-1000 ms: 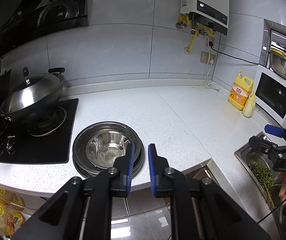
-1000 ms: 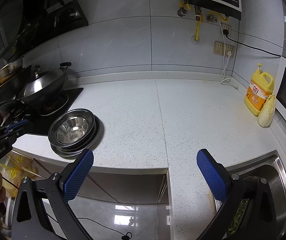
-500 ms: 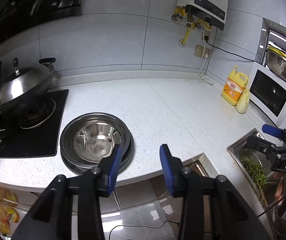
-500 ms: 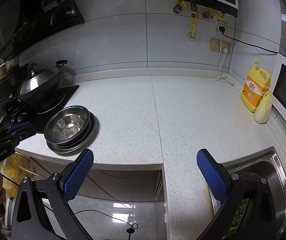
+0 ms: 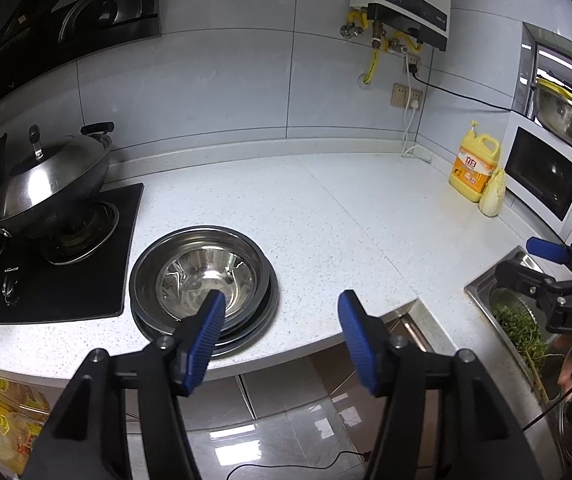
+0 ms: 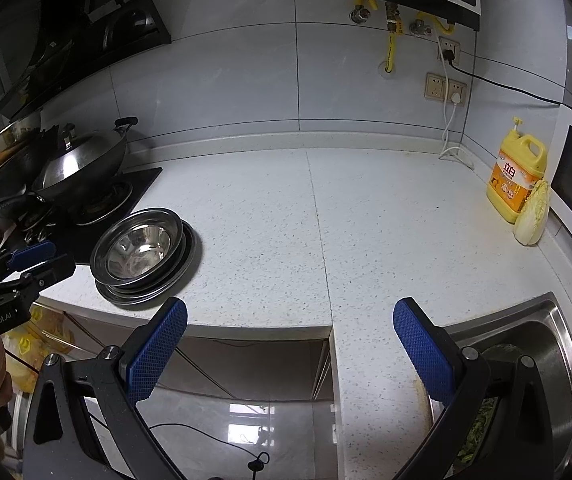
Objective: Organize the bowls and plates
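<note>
My left gripper (image 5: 280,330), jaws spread wide and holding nothing, hovers just off the near edge of the white speckled counter (image 5: 325,216). Its left blue finger pad (image 5: 206,336) overlaps the near rim of the stack in this view; whether it touches cannot be told. The stack of steel bowls and plates (image 5: 202,276), a bowl nested on top of shallower plates, rests on the counter near its front edge, just right of the black gas hob (image 5: 58,280), which carries a lidded wok (image 5: 50,188). My right gripper (image 6: 289,340), jaws likewise wide apart and empty, hangs off the counter's near edge, well right of the stack (image 6: 142,252) and left of the steel sink (image 6: 545,344). At the far right, a yellow detergent jug (image 6: 515,184) stands beside a cabbage (image 6: 531,214).
</note>
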